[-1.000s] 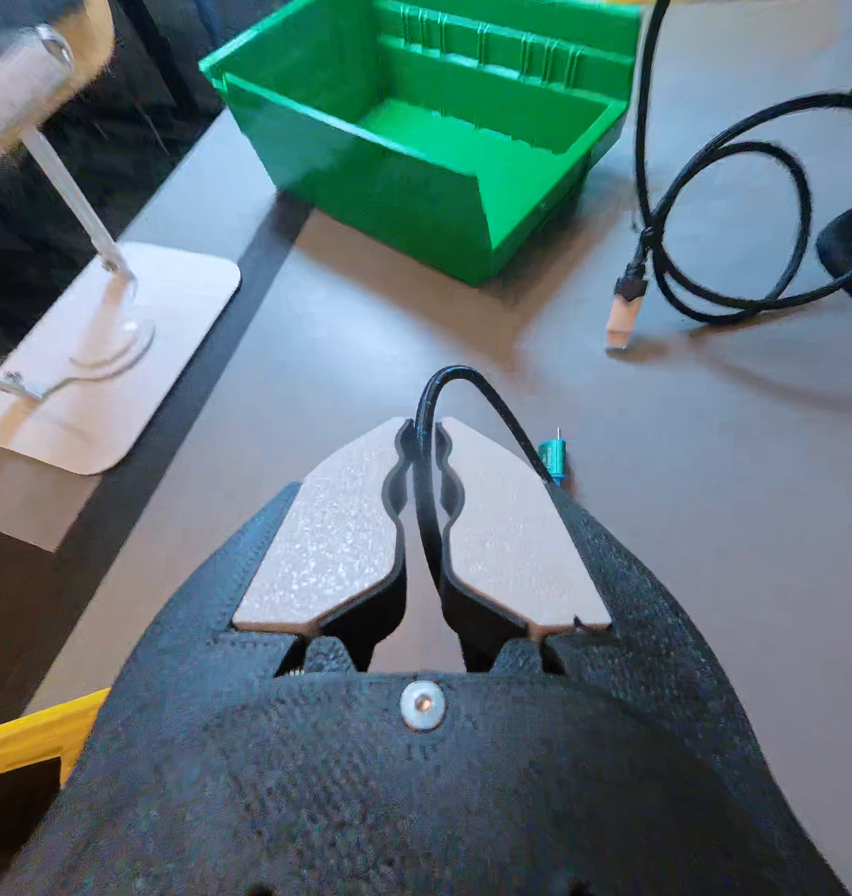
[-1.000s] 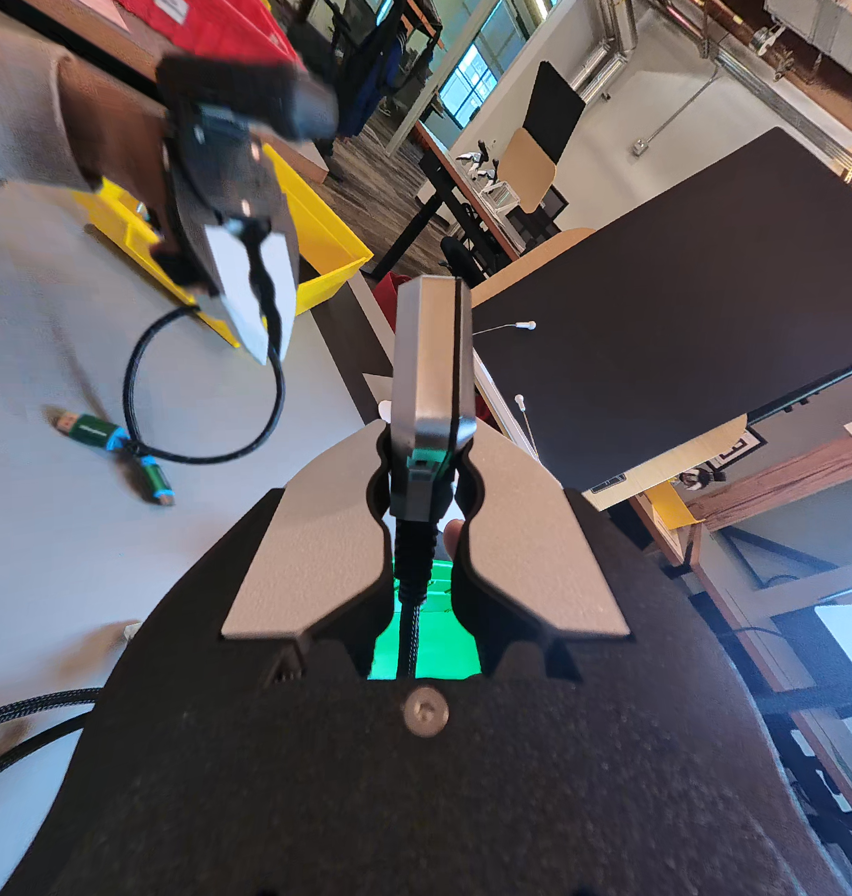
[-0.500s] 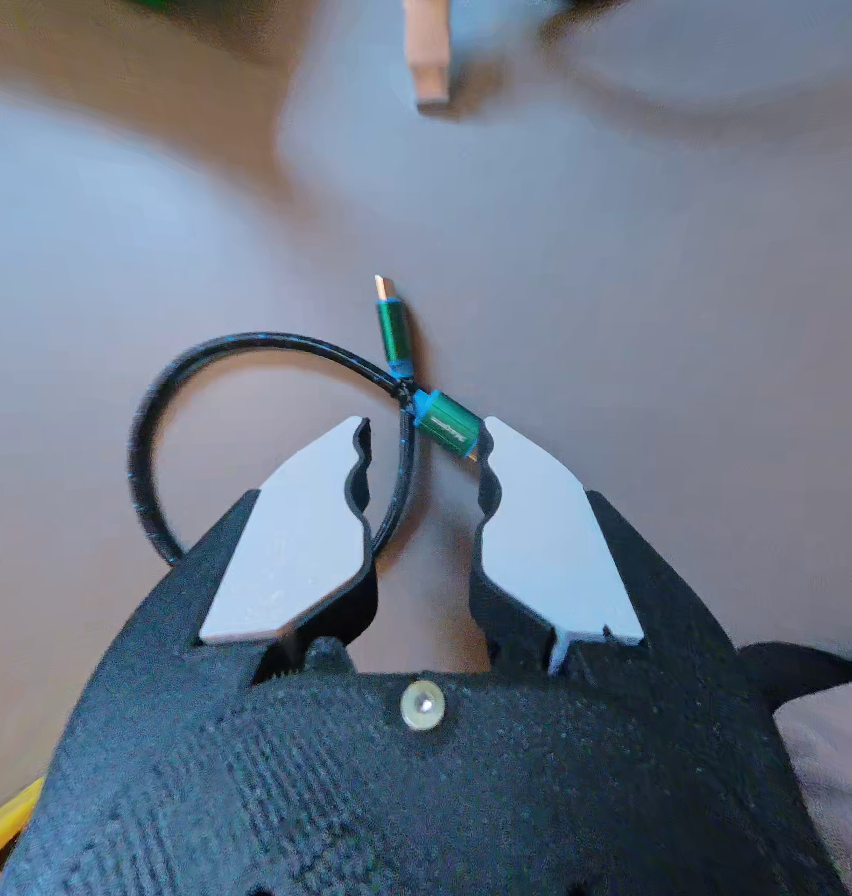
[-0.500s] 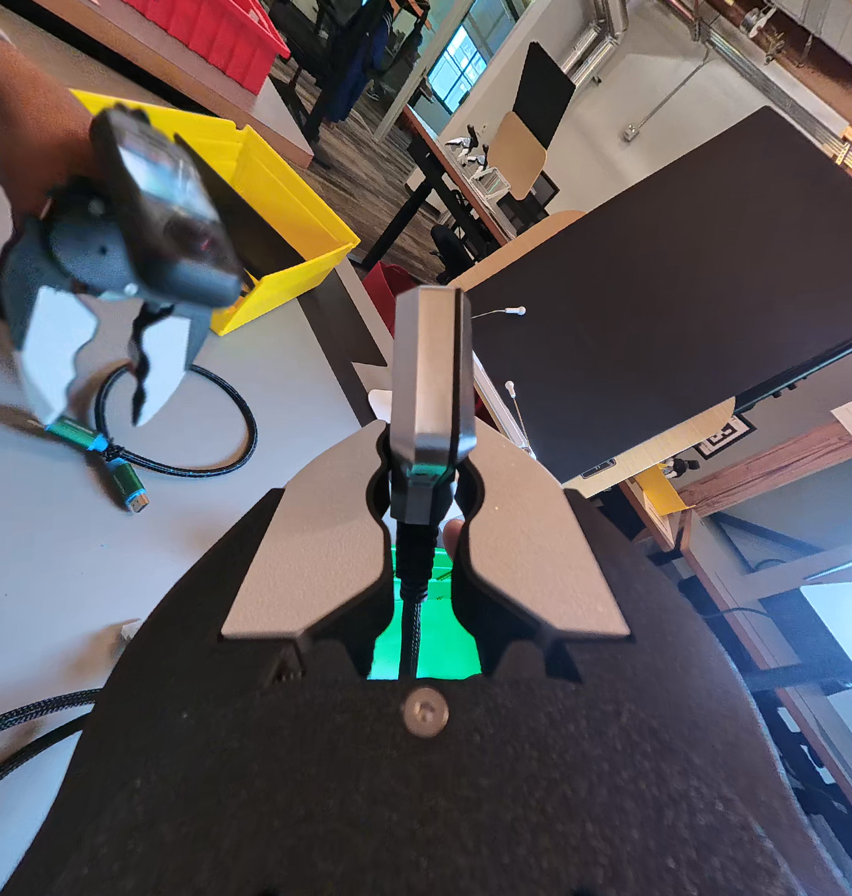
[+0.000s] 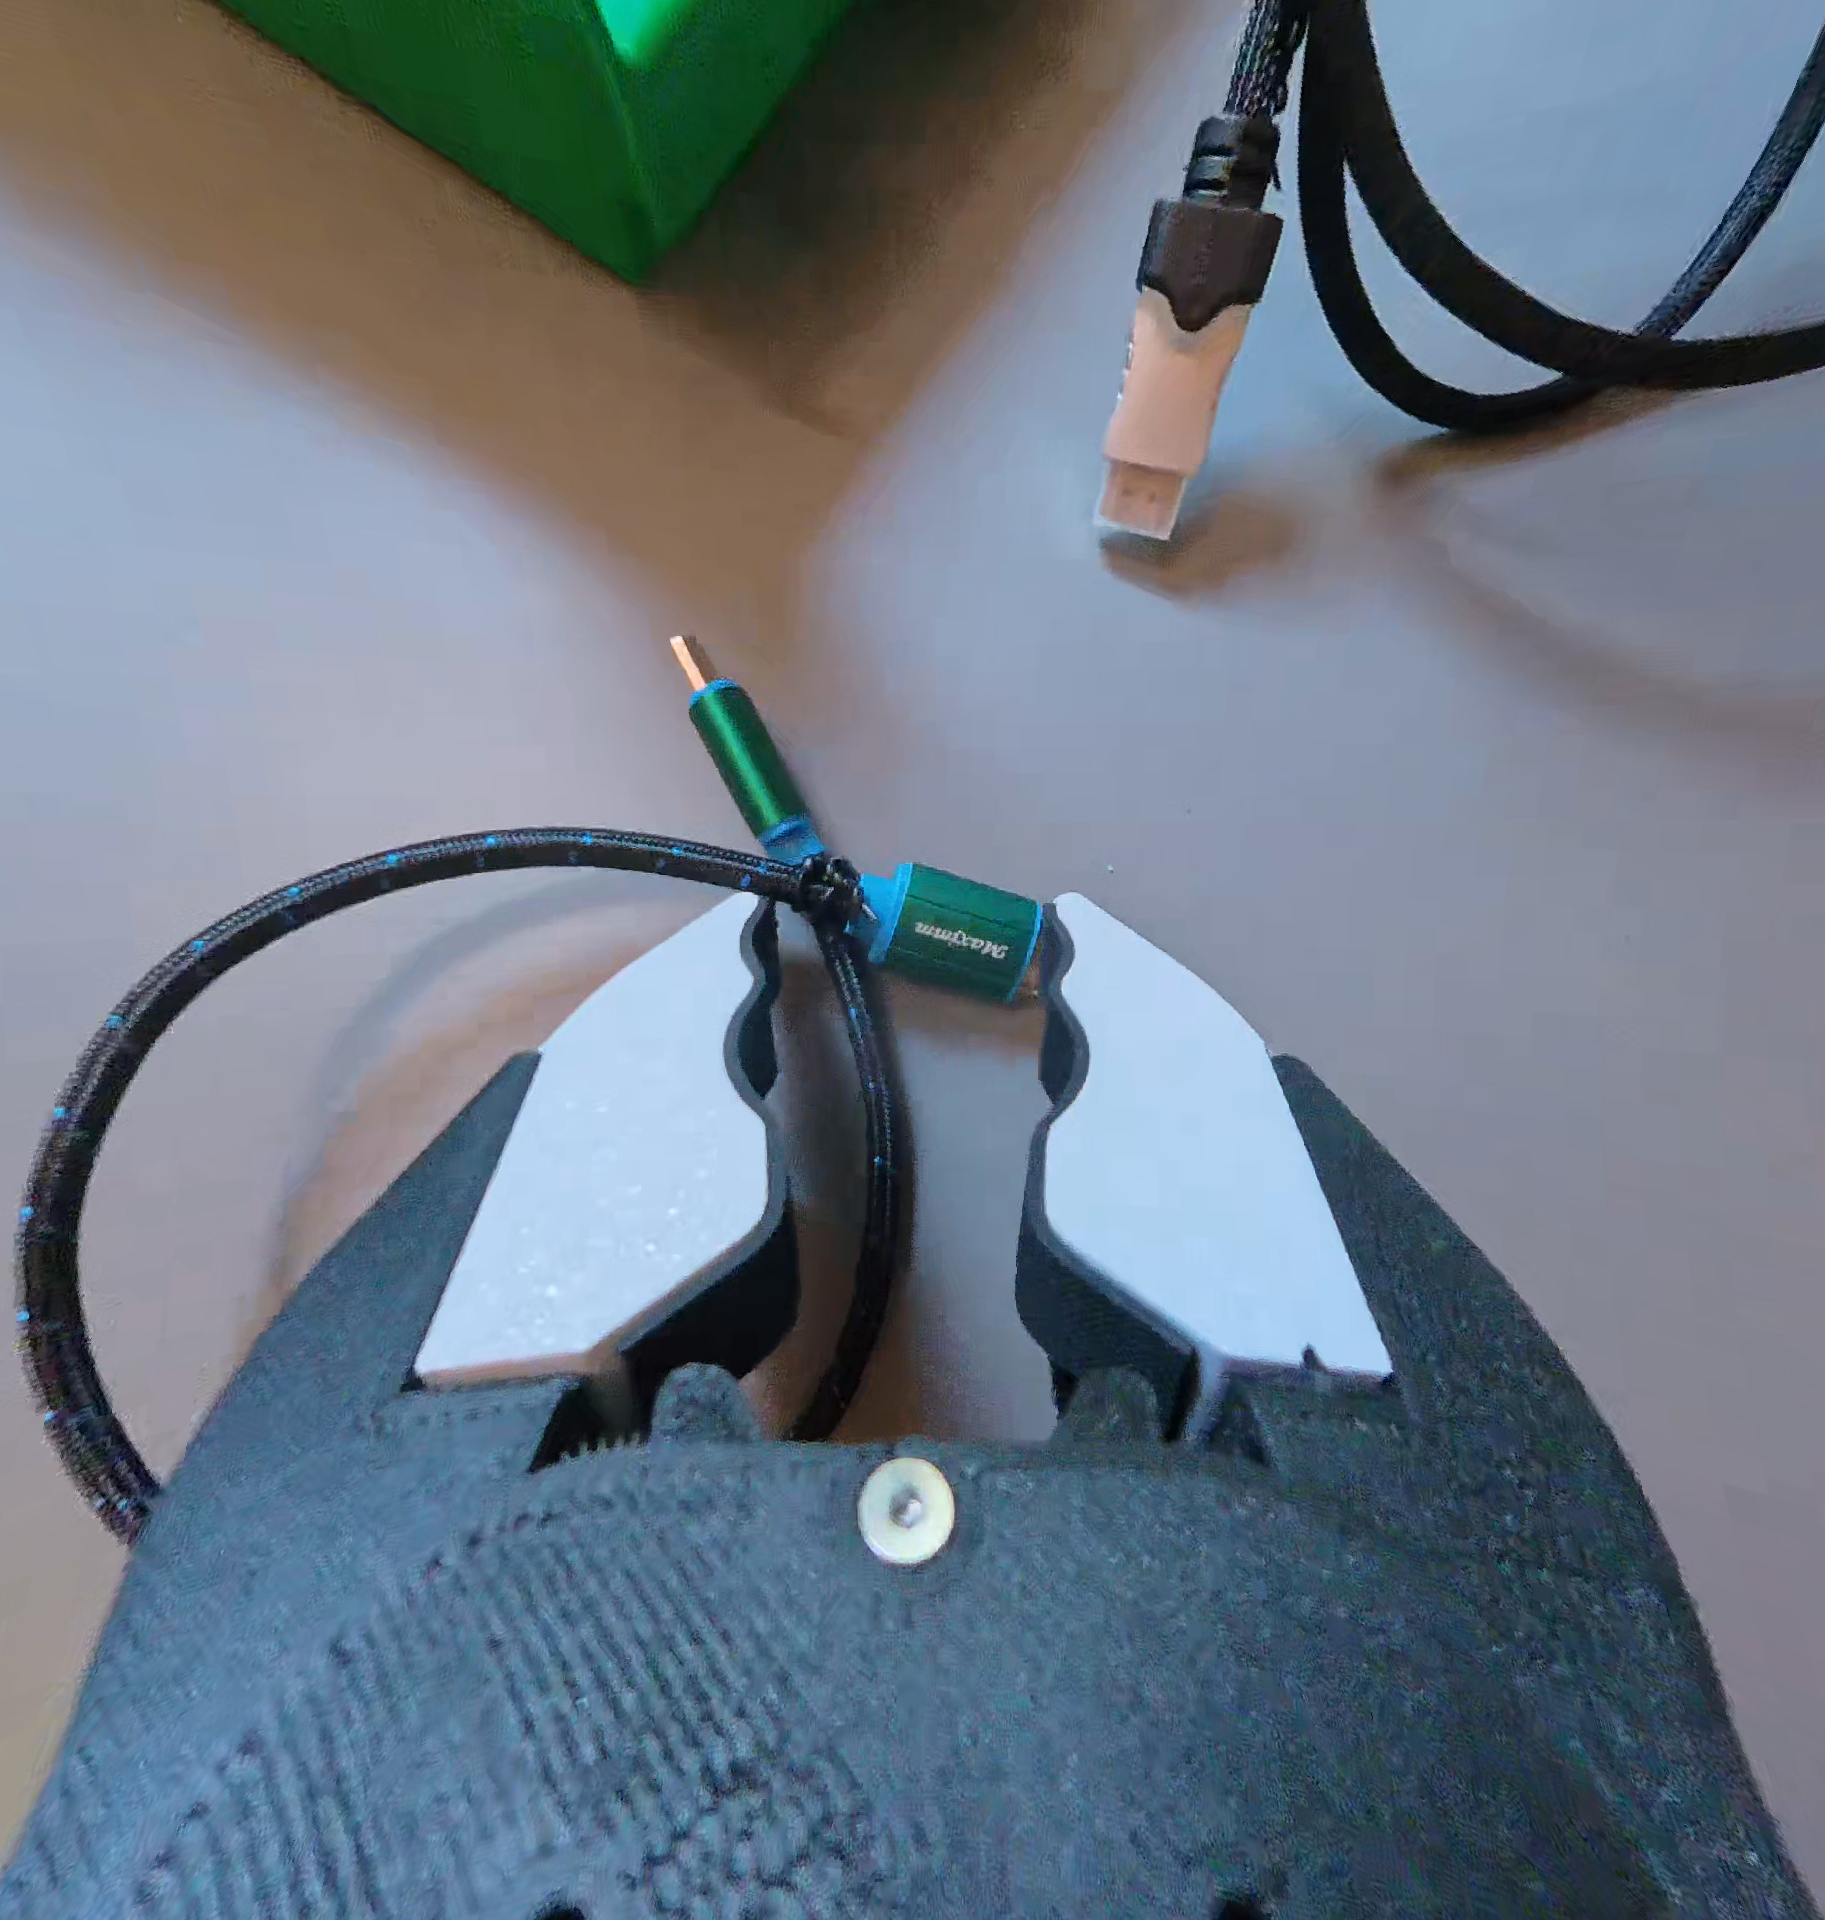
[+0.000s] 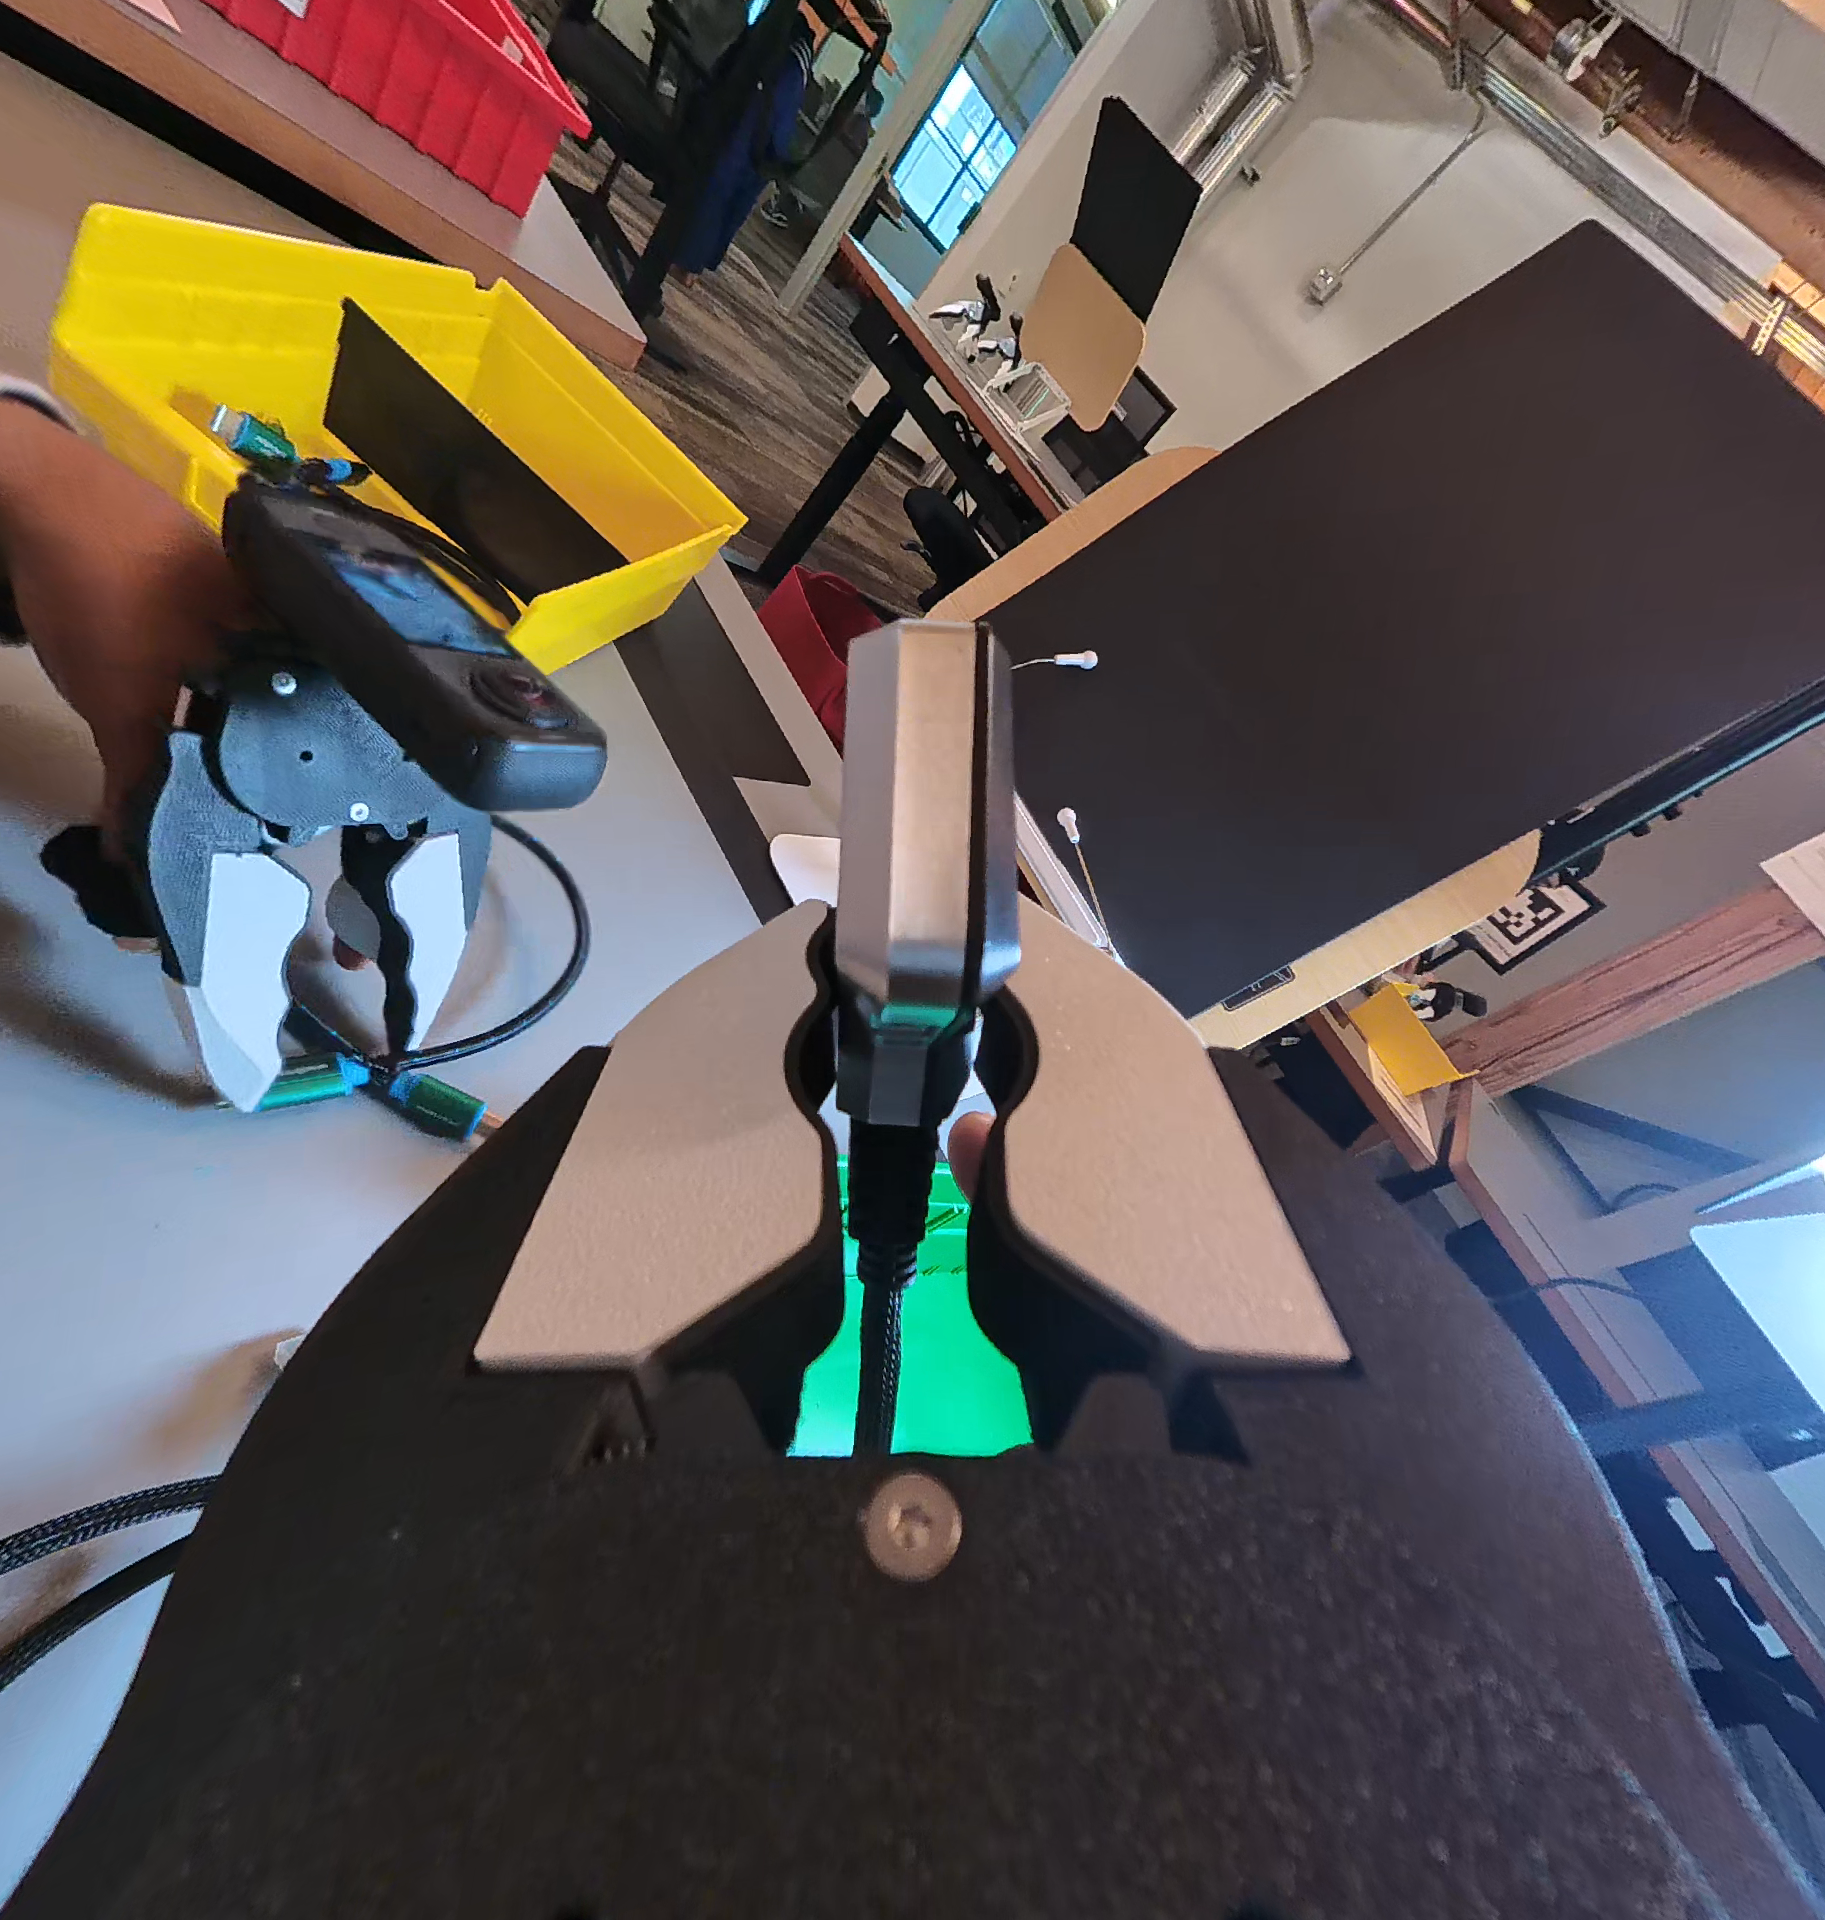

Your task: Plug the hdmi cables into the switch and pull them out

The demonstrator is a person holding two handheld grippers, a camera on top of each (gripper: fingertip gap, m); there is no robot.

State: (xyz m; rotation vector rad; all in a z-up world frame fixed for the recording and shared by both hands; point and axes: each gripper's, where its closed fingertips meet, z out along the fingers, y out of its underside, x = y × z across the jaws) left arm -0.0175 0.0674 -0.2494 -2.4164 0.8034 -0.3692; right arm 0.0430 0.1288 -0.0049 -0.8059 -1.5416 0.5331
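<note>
My left gripper [image 5: 910, 920] is open and low over the grey table [image 5: 368, 520]. Its fingers straddle a short black braided cable [image 5: 264, 935] with two green plugs. One green plug [image 5: 955, 935] lies between the fingertips, touching the right one. The other green plug [image 5: 747, 753] points away. A black HDMI cable [image 5: 1407, 260] with a pale plug [image 5: 1162, 405] lies ahead to the right. My right gripper [image 6: 923, 925] is shut on a grey switch [image 6: 923, 790], held upright in the air. A black cable plug [image 6: 892, 1081] is in the switch's lower end. The left gripper [image 6: 326, 1049] also shows in the right wrist view.
A green bin [image 5: 575, 104] stands ahead of the left gripper. A yellow bin [image 6: 575, 416] at the table's far edge holds another green-plugged cable [image 6: 253, 436]. A red bin [image 6: 420, 73] sits on a farther table. A dark monitor [image 6: 1407, 623] stands to the right. My right fingertips sit around 25 cm from my left ones.
My left gripper let go of the short cable, came down to the table and opened; the cable now lies flat between its fingers. My right gripper has kept the switch nearly still.
</note>
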